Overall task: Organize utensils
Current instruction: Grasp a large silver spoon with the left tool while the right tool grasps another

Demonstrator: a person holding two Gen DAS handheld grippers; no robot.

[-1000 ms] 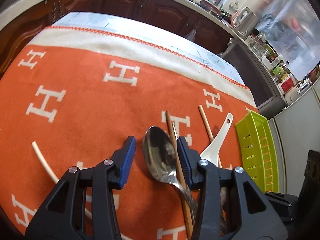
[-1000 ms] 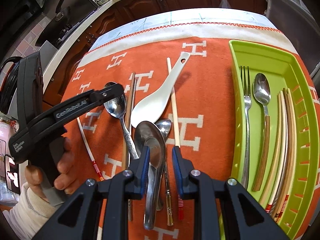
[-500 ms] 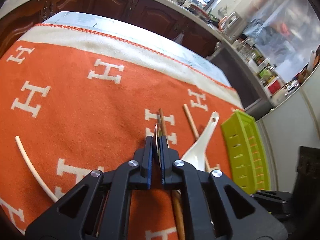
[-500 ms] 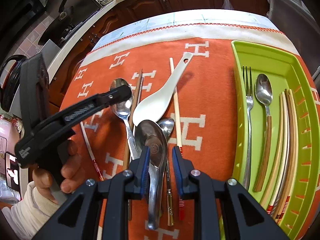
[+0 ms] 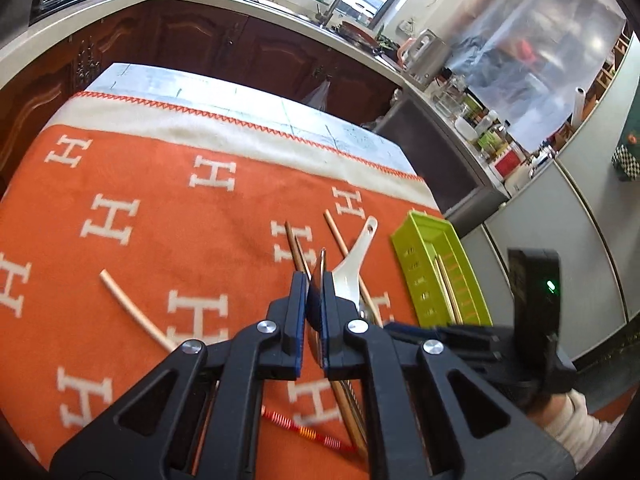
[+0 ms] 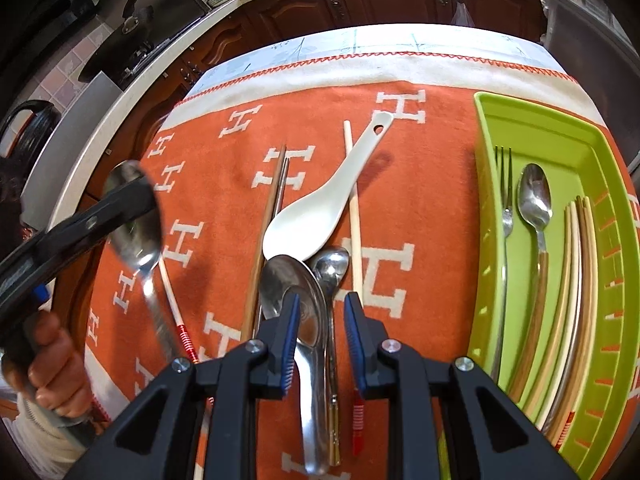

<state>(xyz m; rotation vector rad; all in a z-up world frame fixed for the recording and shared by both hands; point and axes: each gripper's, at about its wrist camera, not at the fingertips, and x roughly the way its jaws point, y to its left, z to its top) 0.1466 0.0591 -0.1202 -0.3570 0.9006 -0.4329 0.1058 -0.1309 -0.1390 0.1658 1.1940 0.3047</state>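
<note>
My left gripper (image 5: 316, 280) is shut on the bowl of a steel spoon (image 5: 322, 264), which stands edge-on between the pads. In the right wrist view the left gripper (image 6: 136, 200) holds that spoon (image 6: 138, 240) above the orange cloth at the far left, handle hanging down. My right gripper (image 6: 321, 304) hovers with jaws partly apart over a large steel spoon (image 6: 280, 284) and a small spoon (image 6: 330, 264); their handles run between the pads, not visibly pinched. A white ceramic spoon (image 6: 308, 224) lies just beyond. The green tray (image 6: 486, 240) sits at the right.
The tray holds a fork (image 6: 506, 216), a wooden-handled spoon (image 6: 534, 200) and several chopsticks (image 6: 576, 280). On the cloth lie a dark chopstick pair (image 6: 276, 192), a pale chopstick (image 6: 354, 208) and a red-banded one (image 6: 176, 304). Kitchen counters ring the table.
The left gripper closed on the steel spoon's bowl, turned it on edge and lifted it up off the cloth. The right gripper has stayed in place over the large spoon.
</note>
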